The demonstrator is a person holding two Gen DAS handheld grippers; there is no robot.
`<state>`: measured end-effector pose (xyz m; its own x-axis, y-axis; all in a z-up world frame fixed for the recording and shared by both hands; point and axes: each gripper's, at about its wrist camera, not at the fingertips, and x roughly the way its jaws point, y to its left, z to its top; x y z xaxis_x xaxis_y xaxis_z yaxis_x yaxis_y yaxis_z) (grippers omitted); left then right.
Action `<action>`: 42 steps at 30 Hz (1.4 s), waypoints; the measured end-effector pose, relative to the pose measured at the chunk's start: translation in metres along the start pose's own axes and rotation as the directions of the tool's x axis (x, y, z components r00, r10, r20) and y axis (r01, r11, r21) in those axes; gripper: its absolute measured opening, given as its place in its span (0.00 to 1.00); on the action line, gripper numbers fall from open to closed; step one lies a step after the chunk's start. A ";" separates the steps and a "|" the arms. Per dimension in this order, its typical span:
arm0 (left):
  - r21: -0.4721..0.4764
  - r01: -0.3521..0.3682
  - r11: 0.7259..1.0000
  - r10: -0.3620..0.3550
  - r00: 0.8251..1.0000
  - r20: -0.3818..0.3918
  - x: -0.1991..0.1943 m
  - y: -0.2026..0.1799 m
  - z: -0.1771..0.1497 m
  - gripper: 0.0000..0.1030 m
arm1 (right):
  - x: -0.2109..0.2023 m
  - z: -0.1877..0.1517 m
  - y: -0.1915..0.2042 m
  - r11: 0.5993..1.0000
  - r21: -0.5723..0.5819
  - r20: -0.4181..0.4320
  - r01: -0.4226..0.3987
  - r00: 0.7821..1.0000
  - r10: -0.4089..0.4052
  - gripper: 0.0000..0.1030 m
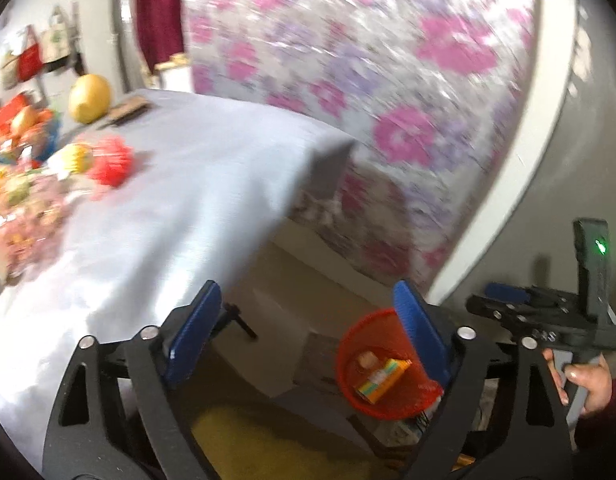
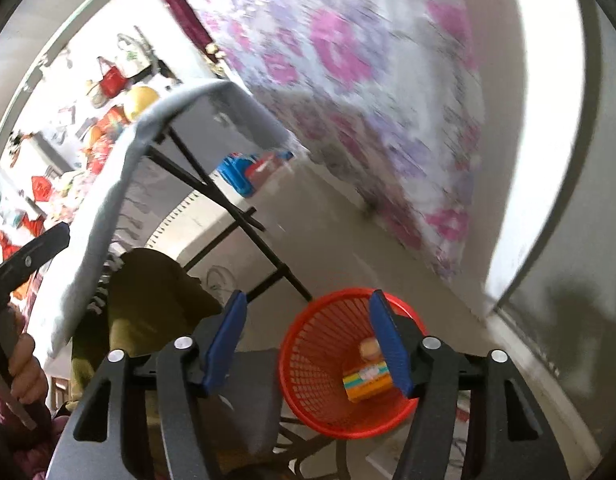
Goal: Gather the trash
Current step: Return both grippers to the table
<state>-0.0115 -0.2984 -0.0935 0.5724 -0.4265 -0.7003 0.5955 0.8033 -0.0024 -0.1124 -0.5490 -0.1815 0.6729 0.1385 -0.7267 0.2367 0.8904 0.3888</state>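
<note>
A red mesh wastebasket stands on the floor beside the table; it also shows low in the left wrist view. Inside it lie a yellow-and-green striped carton and a small pale round piece. My right gripper hangs above the basket with its blue pads wide apart and nothing between them. My left gripper is open too, empty, over the table's edge and the floor. The other gripper's body appears at the right of the left wrist view, held by a hand.
A grey-clothed folding table carries a yellow round fruit, red and yellow packets and a heap of snacks at its left. A floral curtain hangs behind. A blue-and-red crate sits under the table, near a dark chair.
</note>
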 end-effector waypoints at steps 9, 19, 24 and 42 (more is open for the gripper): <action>-0.145 -0.132 0.981 0.143 0.987 0.071 -0.034 0.068 -0.003 0.92 | -0.006 0.027 0.077 0.985 -0.114 0.059 -0.130 0.989 0.138 0.75; -0.357 -0.265 0.896 0.312 0.947 0.078 -0.067 0.170 -0.027 0.93 | 0.014 0.042 0.189 0.931 -0.243 0.000 -0.274 0.959 0.283 0.84; -0.459 -0.323 0.828 0.384 0.922 0.043 -0.083 0.227 -0.050 0.93 | 0.036 0.042 0.247 0.895 -0.308 -0.068 -0.323 0.946 0.318 0.85; -0.612 -0.427 0.666 0.497 0.866 -0.063 -0.107 0.338 -0.110 0.93 | 0.123 0.078 0.387 0.811 -0.413 -0.178 -0.413 0.911 0.373 0.93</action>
<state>0.0667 0.0644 -0.0985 0.7561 0.0560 -0.6521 -0.1924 0.9713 -0.1397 0.1166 -0.2209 -0.0766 0.5763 0.5355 -0.6174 -0.3756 0.8445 0.3818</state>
